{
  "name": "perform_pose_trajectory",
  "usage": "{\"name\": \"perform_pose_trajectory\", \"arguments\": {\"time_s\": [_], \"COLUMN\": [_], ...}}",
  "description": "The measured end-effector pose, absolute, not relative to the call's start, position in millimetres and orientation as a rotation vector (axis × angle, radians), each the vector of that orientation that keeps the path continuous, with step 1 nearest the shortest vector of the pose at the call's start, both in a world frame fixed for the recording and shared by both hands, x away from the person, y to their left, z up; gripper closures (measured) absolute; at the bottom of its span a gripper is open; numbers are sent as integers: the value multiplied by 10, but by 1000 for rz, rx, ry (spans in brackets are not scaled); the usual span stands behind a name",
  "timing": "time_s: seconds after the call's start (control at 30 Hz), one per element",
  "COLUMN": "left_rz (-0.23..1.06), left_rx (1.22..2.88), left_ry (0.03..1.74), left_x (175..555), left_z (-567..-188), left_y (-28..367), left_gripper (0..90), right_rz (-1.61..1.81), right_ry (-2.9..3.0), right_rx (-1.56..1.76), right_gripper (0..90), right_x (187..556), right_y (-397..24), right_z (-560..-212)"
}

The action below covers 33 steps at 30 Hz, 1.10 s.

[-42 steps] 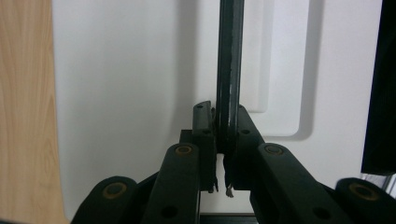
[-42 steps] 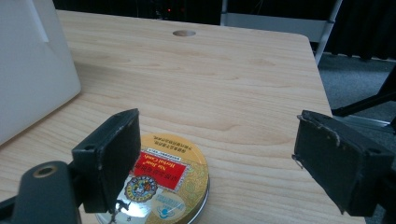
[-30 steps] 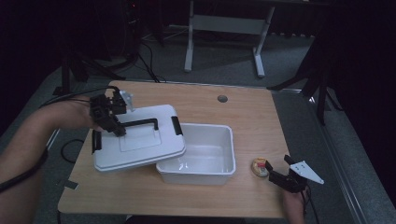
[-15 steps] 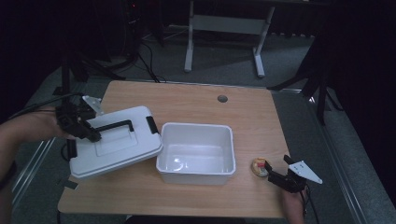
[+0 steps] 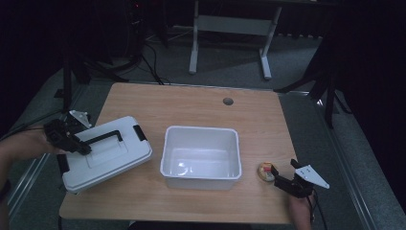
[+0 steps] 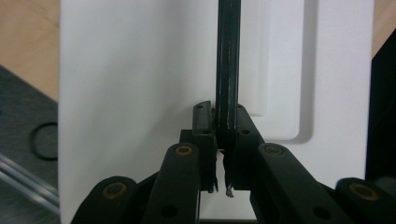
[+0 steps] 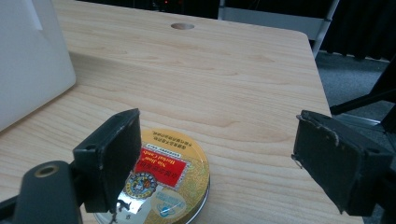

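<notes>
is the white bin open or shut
Open and empty: its lid, held by the left gripper, sits off to the side of the bin.

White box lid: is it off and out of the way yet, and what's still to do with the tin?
Done: the lid is off the white box, which stands open and looks empty. In hand: the left gripper is shut on the lid's black handle, the lid at the table's left edge. Left: the right gripper stands open around the round tin, not gripping it; the tin probably goes into the box next.
</notes>
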State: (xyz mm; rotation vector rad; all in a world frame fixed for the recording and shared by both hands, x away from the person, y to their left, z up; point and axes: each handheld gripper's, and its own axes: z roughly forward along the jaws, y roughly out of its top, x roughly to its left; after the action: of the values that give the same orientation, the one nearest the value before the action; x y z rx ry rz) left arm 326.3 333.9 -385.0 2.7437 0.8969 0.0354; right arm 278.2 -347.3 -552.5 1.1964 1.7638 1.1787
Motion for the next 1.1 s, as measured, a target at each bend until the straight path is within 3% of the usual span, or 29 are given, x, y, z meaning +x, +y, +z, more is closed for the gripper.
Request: {"name": "perform_pose_trajectory", "arguments": {"time_s": [0.8, 1.1], "left_rz": [-27, -61], "left_rx": [2666, 2679], "left_ry": [1003, 1022], "left_x": [3566, 3607], "left_z": [-4841, -4952], "left_y": [3277, 3273], "left_gripper": [831, 830], "right_rz": [1173, 1219], "right_ry": [1772, 1801], "right_rx": [1183, 1199], "right_gripper": [147, 170], "right_x": [2781, 2792], "right_y": [-3467, -3489], "right_z": [-5525, -5524]}}
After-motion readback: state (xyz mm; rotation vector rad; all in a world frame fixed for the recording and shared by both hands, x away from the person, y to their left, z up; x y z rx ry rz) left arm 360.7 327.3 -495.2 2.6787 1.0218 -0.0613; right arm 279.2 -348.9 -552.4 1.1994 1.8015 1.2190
